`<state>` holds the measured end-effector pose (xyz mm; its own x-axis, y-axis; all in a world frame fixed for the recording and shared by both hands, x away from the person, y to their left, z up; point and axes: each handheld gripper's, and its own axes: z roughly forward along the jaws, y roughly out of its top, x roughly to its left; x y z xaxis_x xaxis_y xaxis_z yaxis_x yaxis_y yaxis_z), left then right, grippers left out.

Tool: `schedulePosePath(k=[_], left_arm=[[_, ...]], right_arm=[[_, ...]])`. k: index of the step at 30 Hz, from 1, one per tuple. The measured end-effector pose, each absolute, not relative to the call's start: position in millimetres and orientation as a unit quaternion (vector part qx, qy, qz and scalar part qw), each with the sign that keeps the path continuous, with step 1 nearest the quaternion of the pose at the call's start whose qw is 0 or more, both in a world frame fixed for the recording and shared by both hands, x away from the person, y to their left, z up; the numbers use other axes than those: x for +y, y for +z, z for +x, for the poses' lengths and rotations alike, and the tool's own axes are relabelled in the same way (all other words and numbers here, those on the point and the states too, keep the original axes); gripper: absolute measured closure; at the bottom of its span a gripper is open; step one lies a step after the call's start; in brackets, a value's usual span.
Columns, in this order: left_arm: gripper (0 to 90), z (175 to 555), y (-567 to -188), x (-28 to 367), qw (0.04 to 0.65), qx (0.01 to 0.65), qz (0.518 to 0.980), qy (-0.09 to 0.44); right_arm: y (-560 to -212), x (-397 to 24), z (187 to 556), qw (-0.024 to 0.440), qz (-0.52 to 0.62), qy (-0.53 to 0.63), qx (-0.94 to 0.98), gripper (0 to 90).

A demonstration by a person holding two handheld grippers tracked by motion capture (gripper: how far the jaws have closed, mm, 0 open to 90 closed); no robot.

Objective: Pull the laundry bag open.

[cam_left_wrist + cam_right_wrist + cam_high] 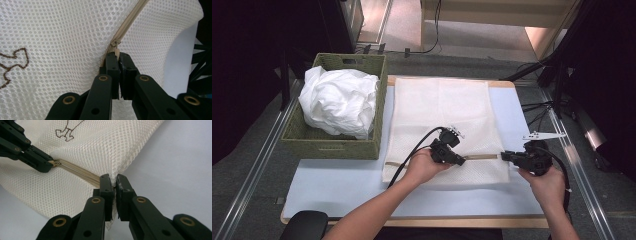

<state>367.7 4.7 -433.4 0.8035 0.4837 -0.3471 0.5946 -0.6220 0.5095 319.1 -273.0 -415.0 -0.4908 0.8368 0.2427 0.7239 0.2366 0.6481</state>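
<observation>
At the far left of the worktop [337, 187], a green woven basket [332, 142] sits holding a bundle of crumpled white cloth [339, 100]. Just beside it to the right, a white mesh laundry bag [442, 110] lies flat on the pale blue mat, running from the far edge toward you, with a beige zipper [479, 157] crossing its near end.

Your left hand [424, 167] carries the left tongs [460, 160] over the near part of the bag, pointing right along the zipper line. In the left gripper view, those tongs [117, 58] are pressed together on the small beige zipper pull [116, 51], with the zipper [130, 20] curving up and away across the mesh [62, 37]. A brown outlined motif [12, 65] shows on the mesh at the left of that view.

Further right, your right hand [549, 182] brings the right tongs [504, 156] in from the bag's right edge, pointing left toward the other pair. In the right gripper view, these tongs [113, 181] are clamped on the corner of the mesh bag [100, 145] where the zipper [77, 171] ends, and the fabric rises in a small peak between the jaws. The left tongs [51, 163] show at the upper left of that view, gripping the far end of the exposed zipper stretch. The zipper lies taut between the two pairs.
</observation>
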Motion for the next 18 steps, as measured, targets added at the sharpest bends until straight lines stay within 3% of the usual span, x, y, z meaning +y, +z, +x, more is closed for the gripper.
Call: schedulePosePath(k=[18], left_arm=[[88.4, 367.7, -432.3, 4.7, 0.322, 0.309, 0.889, -0.099]], right_arm=[[-416.2, -277.0, 318.4, 0.069, 0.502, 0.37, 0.779, 86.6]])
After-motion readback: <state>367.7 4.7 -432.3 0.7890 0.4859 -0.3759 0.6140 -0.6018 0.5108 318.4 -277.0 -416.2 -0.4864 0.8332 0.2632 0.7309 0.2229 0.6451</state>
